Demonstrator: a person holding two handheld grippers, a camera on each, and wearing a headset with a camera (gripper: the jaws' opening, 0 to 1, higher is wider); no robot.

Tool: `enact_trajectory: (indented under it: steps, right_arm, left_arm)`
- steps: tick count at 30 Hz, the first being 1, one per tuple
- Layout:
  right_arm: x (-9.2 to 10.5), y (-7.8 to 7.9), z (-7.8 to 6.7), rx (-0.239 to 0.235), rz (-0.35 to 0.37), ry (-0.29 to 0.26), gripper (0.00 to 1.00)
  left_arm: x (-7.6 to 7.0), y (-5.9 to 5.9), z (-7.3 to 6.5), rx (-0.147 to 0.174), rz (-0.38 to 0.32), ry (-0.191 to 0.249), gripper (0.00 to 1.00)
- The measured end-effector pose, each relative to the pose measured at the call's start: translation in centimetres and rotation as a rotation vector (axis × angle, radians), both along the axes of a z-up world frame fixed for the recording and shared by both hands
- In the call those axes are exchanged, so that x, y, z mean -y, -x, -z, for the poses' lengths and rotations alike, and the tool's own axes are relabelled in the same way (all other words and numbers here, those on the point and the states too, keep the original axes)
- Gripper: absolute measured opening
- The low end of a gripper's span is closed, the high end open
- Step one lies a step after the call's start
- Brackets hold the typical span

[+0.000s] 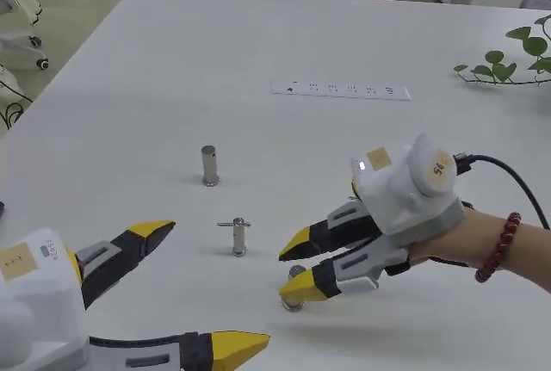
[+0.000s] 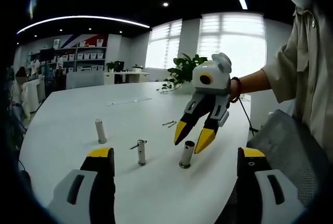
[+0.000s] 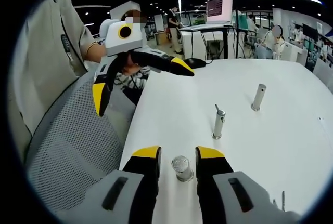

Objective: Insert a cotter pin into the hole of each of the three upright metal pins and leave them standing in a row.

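Observation:
Three upright metal pins stand in a diagonal row on the white table (image 1: 129,87). The far pin (image 1: 209,166) (image 2: 100,131) (image 3: 258,97) is bare. A cotter pin crosses the top of the middle pin (image 1: 239,238) (image 2: 141,152) (image 3: 219,122). The near pin (image 1: 294,291) (image 2: 187,154) (image 3: 182,168) sits between the jaws of my right gripper (image 1: 298,264) (image 2: 191,138) (image 3: 178,155), which is open with small gaps on both sides. My left gripper (image 1: 202,289) (image 2: 174,154) (image 3: 141,86) hovers wide open and empty at the near left.
Loose cotter pins (image 2: 169,123) lie on the table beyond the right gripper. A white power strip (image 1: 340,89) lies at the far middle and a plant (image 1: 516,57) at the far right. A grey mesh chair (image 3: 67,146) stands at the table's near edge.

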State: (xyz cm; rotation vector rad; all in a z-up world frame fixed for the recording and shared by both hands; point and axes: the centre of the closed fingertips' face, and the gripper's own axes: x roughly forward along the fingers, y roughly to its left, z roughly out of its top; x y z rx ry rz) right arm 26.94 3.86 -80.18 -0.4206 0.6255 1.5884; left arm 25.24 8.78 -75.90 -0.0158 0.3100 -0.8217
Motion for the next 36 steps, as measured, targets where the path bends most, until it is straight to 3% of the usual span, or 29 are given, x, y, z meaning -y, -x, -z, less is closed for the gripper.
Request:
enact_trajectory:
  steps: [5, 15, 24, 36]
  right_arm:
    - [0.7, -0.4, -0.8, -0.034, 0.04, 0.004, 0.34]
    - [3.0, -1.9, -1.8, -0.006, 0.082, 0.025, 0.34]
    - [5.9, -3.6, -1.2, 0.021, 0.137, 0.093, 0.34]
    - [9.5, -6.2, 0.6, 0.101, 0.167, 0.19, 0.31]
  left_arm:
    - [0.1, 0.1, 0.0, -0.004, 0.001, 0.0, 0.99]
    - [0.2, 0.2, -0.1, -0.003, 0.005, -0.004, 0.99]
    - [0.6, 0.3, -0.4, 0.006, 0.017, -0.006, 0.97]
    - [0.9, 0.2, -0.3, 0.006, 0.025, -0.007, 0.96]
